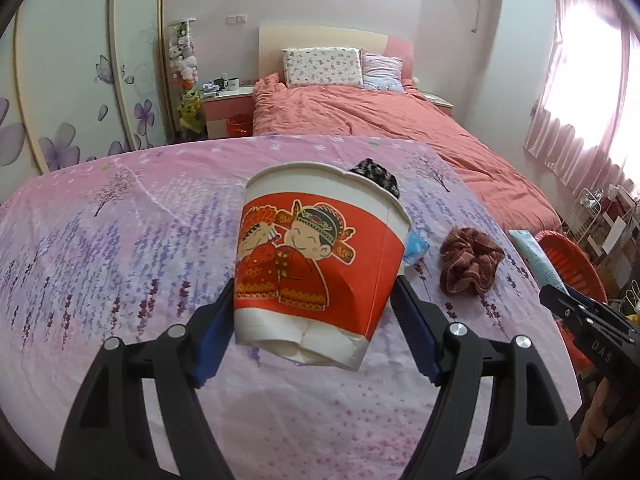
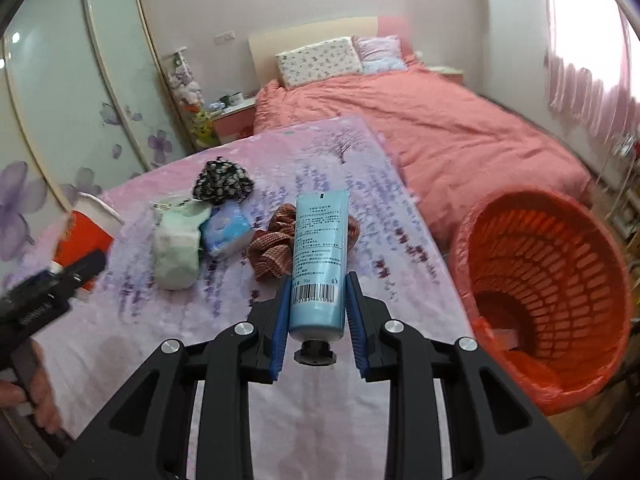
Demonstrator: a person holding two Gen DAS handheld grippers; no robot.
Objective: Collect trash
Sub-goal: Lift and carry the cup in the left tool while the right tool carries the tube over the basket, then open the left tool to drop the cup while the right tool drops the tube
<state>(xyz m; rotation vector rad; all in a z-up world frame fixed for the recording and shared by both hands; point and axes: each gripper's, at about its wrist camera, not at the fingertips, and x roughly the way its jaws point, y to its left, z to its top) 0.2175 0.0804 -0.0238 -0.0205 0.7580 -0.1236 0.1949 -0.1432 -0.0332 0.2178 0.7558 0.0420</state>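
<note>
Our left gripper [image 1: 314, 316] clamps the red paper cup [image 1: 320, 264]; our right gripper [image 2: 318, 312] clamps the blue tube [image 2: 320, 256], the orange basket [image 2: 552, 280] at its right.

Left gripper [image 1: 314, 312]: black frame, blue pads, jaws wide, clamped on both sides of a red-and-white paper cup [image 1: 320, 264], pointing toward 12 o'clock, tilted down.

Right gripper [image 2: 318, 312]: same build, jaws narrow, pinching a light-blue plastic tube [image 2: 319, 264], cap nearest the camera.

Bare hand [image 2: 38, 400]: at 8 o'clock, gripping the left handle.
</note>
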